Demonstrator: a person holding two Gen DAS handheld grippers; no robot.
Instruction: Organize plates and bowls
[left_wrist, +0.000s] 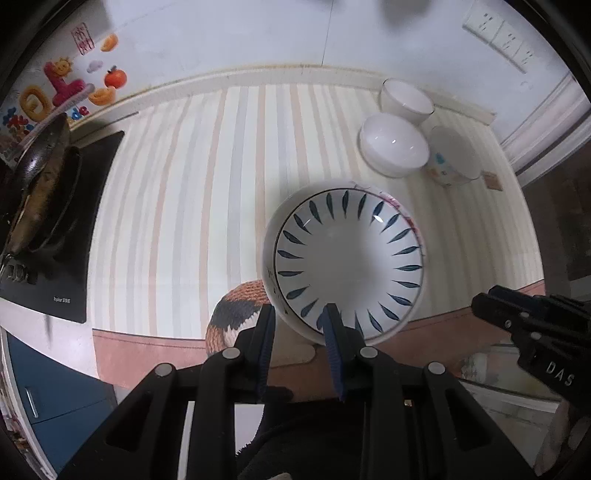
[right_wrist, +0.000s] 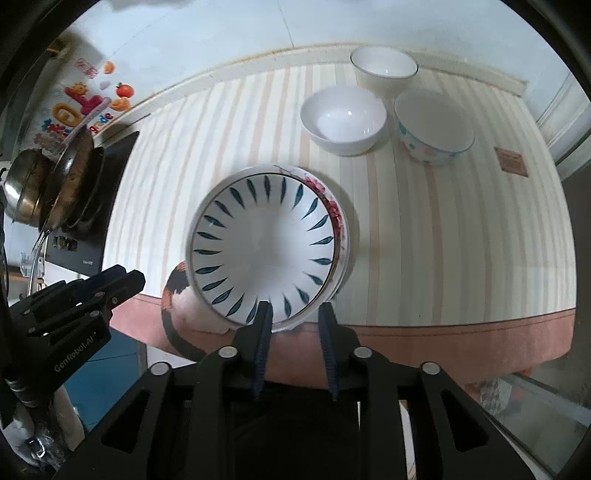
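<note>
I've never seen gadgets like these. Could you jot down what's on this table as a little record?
Surface: striped table
Near edge: blue-leaf dish nested in a red-patterned dish
Far right: two white bowls and a spotted bowl, all upright and empty
Far left: stove with pans
Left gripper: jaws slightly apart, holding nothing
Right gripper: jaws slightly apart, holding nothing
</note>
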